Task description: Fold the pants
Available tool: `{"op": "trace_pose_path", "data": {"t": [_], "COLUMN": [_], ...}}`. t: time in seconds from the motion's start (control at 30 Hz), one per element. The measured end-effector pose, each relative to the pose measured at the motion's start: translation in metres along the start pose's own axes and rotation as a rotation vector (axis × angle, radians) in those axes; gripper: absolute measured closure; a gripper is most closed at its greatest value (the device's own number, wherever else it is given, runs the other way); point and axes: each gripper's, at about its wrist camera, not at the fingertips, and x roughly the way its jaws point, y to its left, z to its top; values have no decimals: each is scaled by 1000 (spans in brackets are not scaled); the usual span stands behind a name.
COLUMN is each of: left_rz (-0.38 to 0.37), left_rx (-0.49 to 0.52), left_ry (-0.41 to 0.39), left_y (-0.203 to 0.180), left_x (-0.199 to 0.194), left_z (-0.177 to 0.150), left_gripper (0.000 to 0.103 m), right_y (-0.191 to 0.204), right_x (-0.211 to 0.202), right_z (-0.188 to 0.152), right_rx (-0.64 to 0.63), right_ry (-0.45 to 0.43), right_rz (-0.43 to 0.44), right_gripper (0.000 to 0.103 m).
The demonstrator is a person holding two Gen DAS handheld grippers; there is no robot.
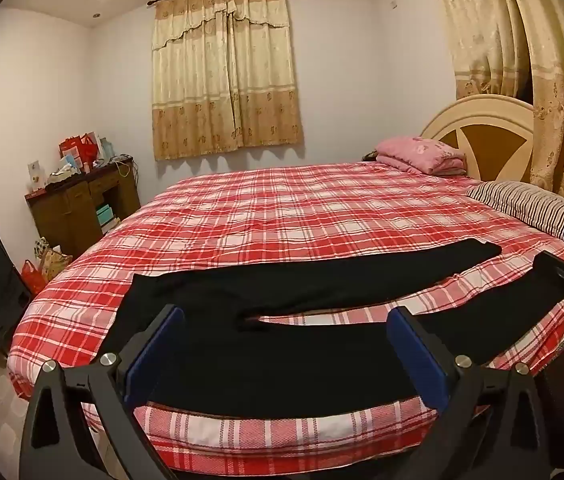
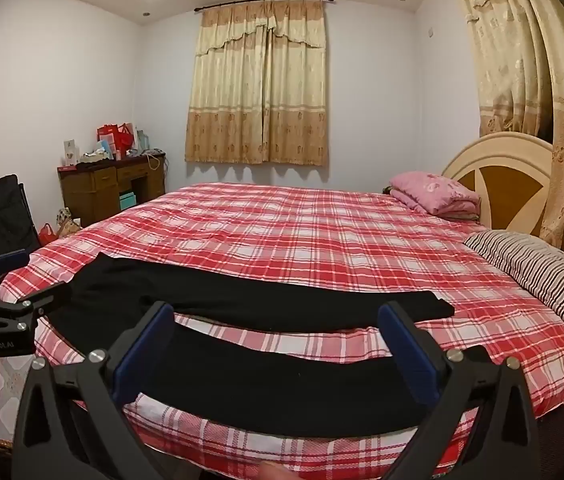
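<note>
Both sets of fingers stand wide with nothing between them: on my left gripper (image 1: pixel 282 344) the blue pads frame the seat and upper part of the black pants (image 1: pixel 266 332) without pressing on the cloth, and on my right gripper (image 2: pixel 276 344) they frame the near leg further along toward the hem, again with no contact that I can see. The pants lie spread flat along the near edge of the bed (image 1: pixel 282 208), on the red and white checked cover, waistband to my left and the two legs running off to the right. The legs are parted in a narrow V, so a strip of checked cover shows between them; the far leg ends short of the striped pillow (image 2: pixel 533 272), and the near leg runs close to the edge of the mattress. As I judge it, the folding has not begun: no leg is laid over the other, no crease is set, and the cloth looks smoothed out and ready. What is left is the whole job, which I take to be bringing one leg onto the other and then doubling the length. In each wrist view the other gripper shows at the side, apart from mine, both hovering just short of the cloth
</note>
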Motion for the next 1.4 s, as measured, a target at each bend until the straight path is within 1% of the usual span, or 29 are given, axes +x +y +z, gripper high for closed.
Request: {"op": "trace_pose_path", "data": {"t": [0.17, 0.2, 0.3, 0.4, 0.57, 1.4], "left_rz": [5, 6, 9, 22, 32, 32], "left_rx": [-3, -2, -1, -11, -18, -29], "left_ry": [-7, -7, -6, -15, -23, -16], "left_y": [0, 0, 0, 6, 8, 12], "left_x": [2, 3, 7, 4, 3, 3], "left_z": [0, 0, -1, -1, -4, -6], "left_gripper": [1, 1, 1, 1, 1, 1], "right_y": [0, 1, 1, 2, -3, 0], "right_x": [-3, 0, 1, -1, 3, 11], "right_z": [0, -1, -2, 0, -8, -9], "right_rx": [-1, -3, 0, -5, -7, -15], "right_ry": [-5, 8, 9, 8, 14, 46], "right_rz": [6, -1, 0, -2, -3, -7], "right_gripper": [0, 0, 0, 0, 0, 0]}}
